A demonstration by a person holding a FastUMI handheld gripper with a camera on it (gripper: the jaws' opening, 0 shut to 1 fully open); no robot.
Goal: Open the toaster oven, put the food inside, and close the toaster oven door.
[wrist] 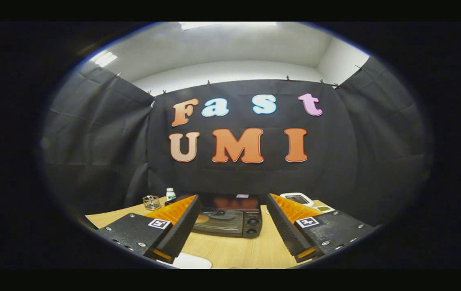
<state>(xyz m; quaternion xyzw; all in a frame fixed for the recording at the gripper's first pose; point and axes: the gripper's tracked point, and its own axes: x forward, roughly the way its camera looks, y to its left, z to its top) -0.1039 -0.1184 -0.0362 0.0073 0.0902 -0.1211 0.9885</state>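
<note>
A dark toaster oven (230, 216) stands on the wooden table (230, 250), beyond my fingers and framed between them. Its glass door (218, 222) looks closed, with two knobs (252, 226) on its right side. My gripper (230, 226) is open, the fingers spread wide with nothing between them, well short of the oven. A white plate edge (190, 262) lies on the table just below the left finger; whether food is on it is hidden.
A small white bottle (170, 194) and a clear little container (151, 202) stand at the back left of the table. A white device (298, 199) and a small green-topped item (324, 208) sit at the back right. Black cloth walls surround the table.
</note>
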